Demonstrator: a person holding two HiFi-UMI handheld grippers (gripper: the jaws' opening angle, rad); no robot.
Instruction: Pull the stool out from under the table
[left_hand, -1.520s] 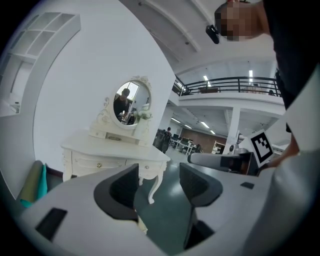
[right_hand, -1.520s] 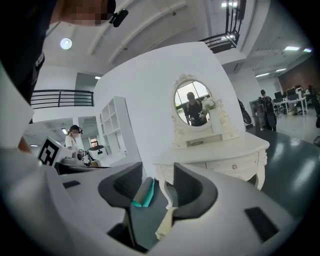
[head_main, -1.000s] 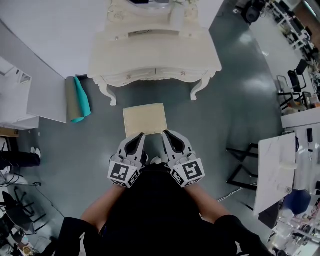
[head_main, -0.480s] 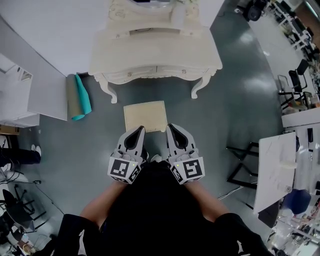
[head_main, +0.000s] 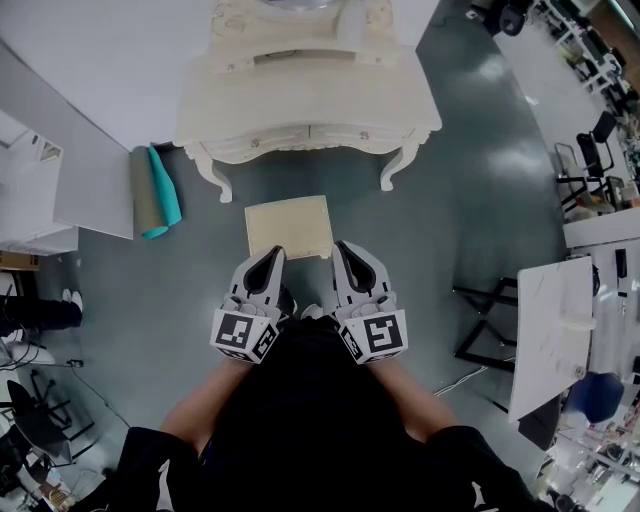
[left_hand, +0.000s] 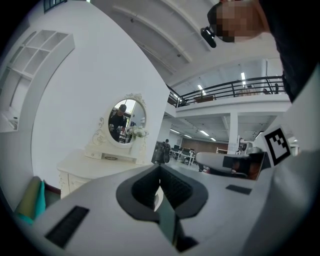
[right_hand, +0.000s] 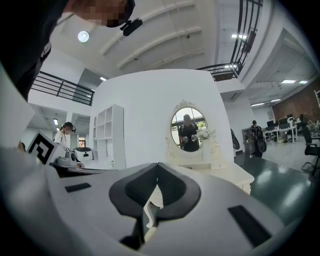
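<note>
The right gripper (right_hand: 157, 166), jaws closed together on nothing, points at a white dressing table (right_hand: 227, 172) whose oval mirror (right_hand: 187, 129) reflects a dark-clothed person, with a white shelf unit (right_hand: 107, 135) left of the table and dark floor (right_hand: 280, 185) to its right.

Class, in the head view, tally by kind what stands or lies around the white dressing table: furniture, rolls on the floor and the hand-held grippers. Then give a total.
dressing table: 1
stool: 1
rolled mats: 2, the tan rolled mat and the teal rolled mat
hand-held grippers: 2, the left hand-held gripper and the right hand-held gripper
Total: 6
</note>
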